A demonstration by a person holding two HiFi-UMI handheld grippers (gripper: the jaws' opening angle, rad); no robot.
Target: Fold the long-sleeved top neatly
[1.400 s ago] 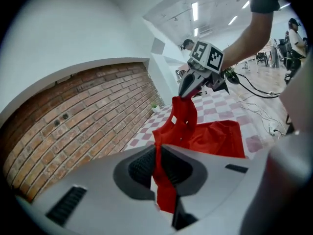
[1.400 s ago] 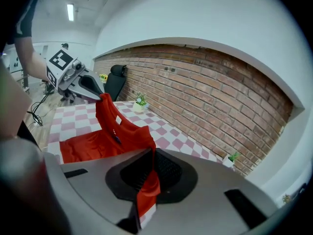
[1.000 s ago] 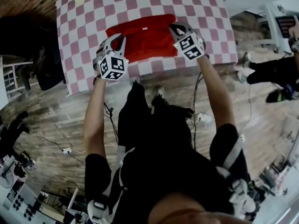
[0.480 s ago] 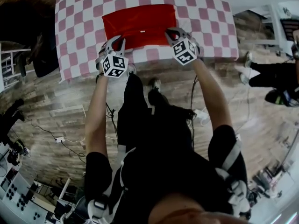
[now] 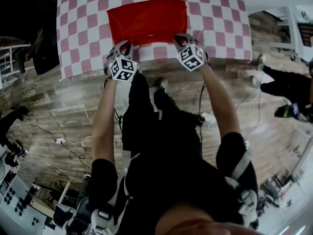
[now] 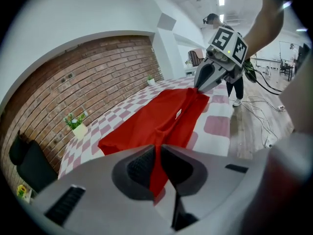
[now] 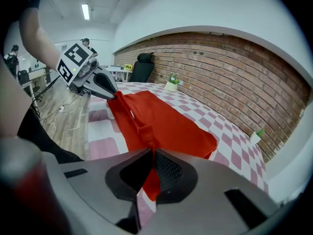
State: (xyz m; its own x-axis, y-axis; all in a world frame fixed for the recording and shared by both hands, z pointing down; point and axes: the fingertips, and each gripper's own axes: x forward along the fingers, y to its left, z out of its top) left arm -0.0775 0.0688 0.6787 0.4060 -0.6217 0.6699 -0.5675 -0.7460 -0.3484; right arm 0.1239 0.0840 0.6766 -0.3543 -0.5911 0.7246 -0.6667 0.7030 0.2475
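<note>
Red fabric of the long-sleeved top (image 5: 146,21) is spread as a rectangle on the checked tablecloth (image 5: 215,18) in the upper centre of the head view. We hold its near edge at both ends. The left gripper (image 5: 123,47) is clamped on the lower left corner and the right gripper (image 5: 182,39) on the lower right corner, each with cloth pinched between its jaws.
</note>
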